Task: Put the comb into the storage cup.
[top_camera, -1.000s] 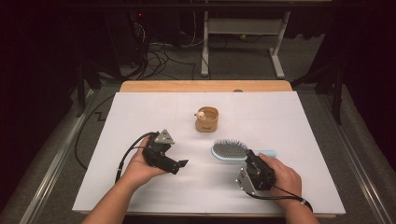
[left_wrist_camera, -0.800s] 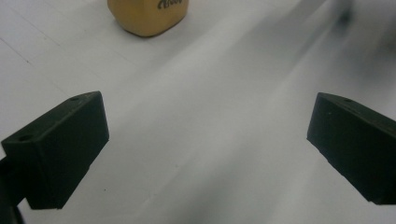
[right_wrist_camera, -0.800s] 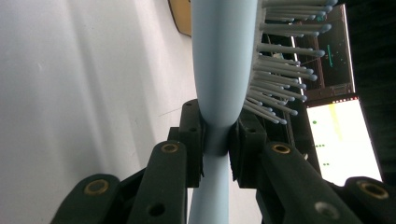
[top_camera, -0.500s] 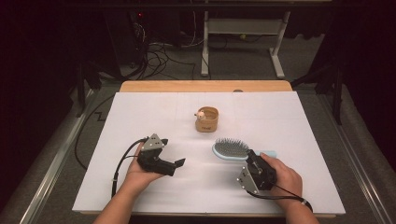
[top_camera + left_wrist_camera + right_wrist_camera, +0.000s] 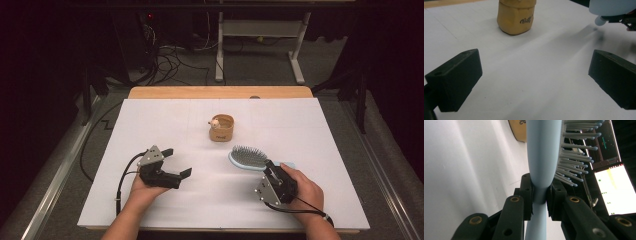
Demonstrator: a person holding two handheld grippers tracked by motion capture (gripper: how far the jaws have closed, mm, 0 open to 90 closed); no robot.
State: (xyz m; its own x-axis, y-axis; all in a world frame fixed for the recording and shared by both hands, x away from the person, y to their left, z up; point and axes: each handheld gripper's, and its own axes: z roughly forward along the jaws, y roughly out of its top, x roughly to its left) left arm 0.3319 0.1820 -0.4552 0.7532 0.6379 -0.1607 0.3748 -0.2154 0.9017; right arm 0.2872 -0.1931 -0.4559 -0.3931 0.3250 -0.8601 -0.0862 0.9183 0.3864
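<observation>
A light-blue hairbrush lies on the white table cover, bristles up, right of centre. My right gripper is shut on its handle just behind the head; in the right gripper view the jaws clamp the blue handle from both sides. A small tan cup with a small figure at its rim stands behind the brush. My left gripper rests low at the near left, wide open and holding nothing. In the left gripper view the cup stands ahead and the brush is at the upper right.
A wooden table edge runs along the far side of the white cover. Behind the table are cables on the floor and a white metal frame. A lit screen shows in the right gripper view.
My left gripper has drifted slightly left and turned a little, still open. The right gripper and the brush have hardly moved.
</observation>
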